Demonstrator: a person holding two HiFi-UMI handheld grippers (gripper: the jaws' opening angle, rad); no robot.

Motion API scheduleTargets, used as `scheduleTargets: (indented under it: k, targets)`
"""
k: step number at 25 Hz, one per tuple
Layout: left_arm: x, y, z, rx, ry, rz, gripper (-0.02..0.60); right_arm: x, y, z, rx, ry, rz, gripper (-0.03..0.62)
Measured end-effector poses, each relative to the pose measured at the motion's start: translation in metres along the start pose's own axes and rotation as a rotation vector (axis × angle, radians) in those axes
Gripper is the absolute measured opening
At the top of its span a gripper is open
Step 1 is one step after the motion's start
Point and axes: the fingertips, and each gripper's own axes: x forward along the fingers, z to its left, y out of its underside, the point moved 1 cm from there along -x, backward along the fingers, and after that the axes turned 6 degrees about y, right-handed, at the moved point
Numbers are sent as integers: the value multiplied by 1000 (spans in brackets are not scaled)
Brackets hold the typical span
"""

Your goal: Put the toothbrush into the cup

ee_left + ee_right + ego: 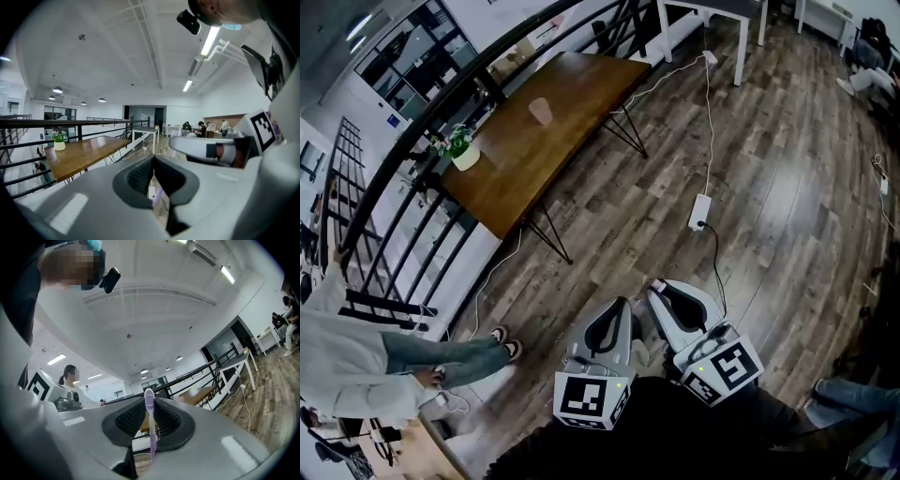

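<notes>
Far ahead, a pale pink cup (541, 111) stands on a long brown wooden table (581, 94). Both grippers are low and close to the body, well short of that table. My right gripper (660, 290) is shut on a purple toothbrush (150, 427). The brush stands upright between the pads, its head (149, 396) poking above the fingertips. Its pink tip (657, 284) shows in the head view. My left gripper (623, 304) sits just left of it with its jaws together. A thin purple streak (157, 196) shows in the gap below its tips; I cannot tell what it is.
A potted plant (464, 150) stands at the table's near end, by a black railing (403, 159). A white power strip (700, 211) and its cable lie on the wood floor ahead. A white desk (727, 19) is beyond. A person (356, 361) stands at the left.
</notes>
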Motion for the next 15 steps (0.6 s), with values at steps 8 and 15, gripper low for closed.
scheduleTargets:
  k: [8, 15]
  targets:
    - [35, -33, 96, -40, -27, -106, 9, 99, -11, 9, -69, -51, 33, 55]
    - [52, -52, 168, -56, -25, -149, 9, 175, -19, 25, -106, -64, 25, 55]
